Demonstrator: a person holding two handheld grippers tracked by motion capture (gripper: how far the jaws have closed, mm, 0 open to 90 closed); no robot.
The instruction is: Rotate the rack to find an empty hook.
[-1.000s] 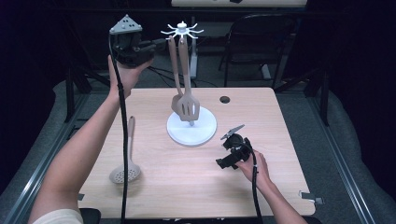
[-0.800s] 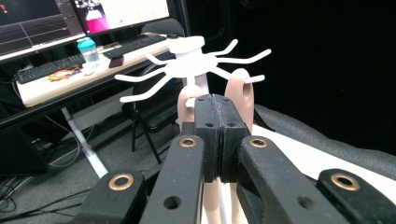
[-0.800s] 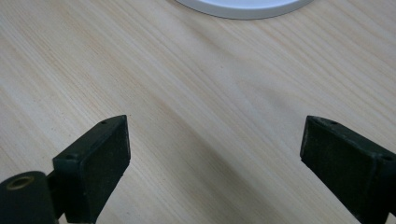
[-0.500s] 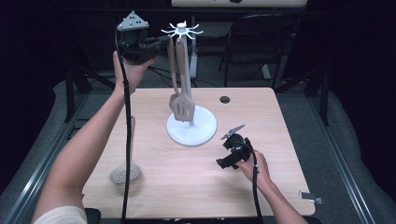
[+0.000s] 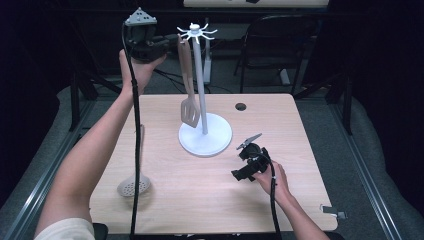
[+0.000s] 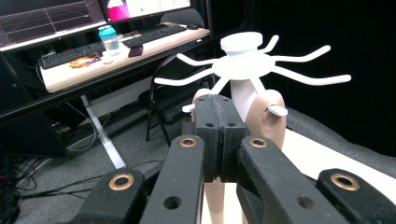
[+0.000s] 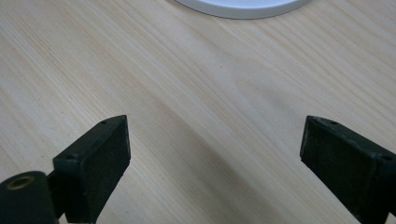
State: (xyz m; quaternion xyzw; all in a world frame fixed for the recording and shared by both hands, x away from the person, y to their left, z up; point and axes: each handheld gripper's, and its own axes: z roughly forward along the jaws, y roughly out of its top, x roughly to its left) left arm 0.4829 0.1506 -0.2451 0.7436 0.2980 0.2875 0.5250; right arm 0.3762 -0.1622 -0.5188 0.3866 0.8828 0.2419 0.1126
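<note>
The left gripper (image 6: 218, 135) is clenched just beside the wooden spatula (image 5: 187, 85) hanging on the rack (image 5: 200, 90). Stiff, light; grasp its handle top. The right gripper (image 7: 215, 163) rests released on the desk (image 5: 210, 200).

A: The surface (image 5: 300, 150) looks like pale wood, matt, with fine grain. The rack (image 5: 202, 90)?

B: Smooth white plastic, faintly glossy at its base. The hanging spatula (image 5: 188, 85) looks like matt tan wood.

A: And the left tool (image 6: 218, 135)?

B: Matt black plastic pads, brass-coloured metal rivets.
</note>
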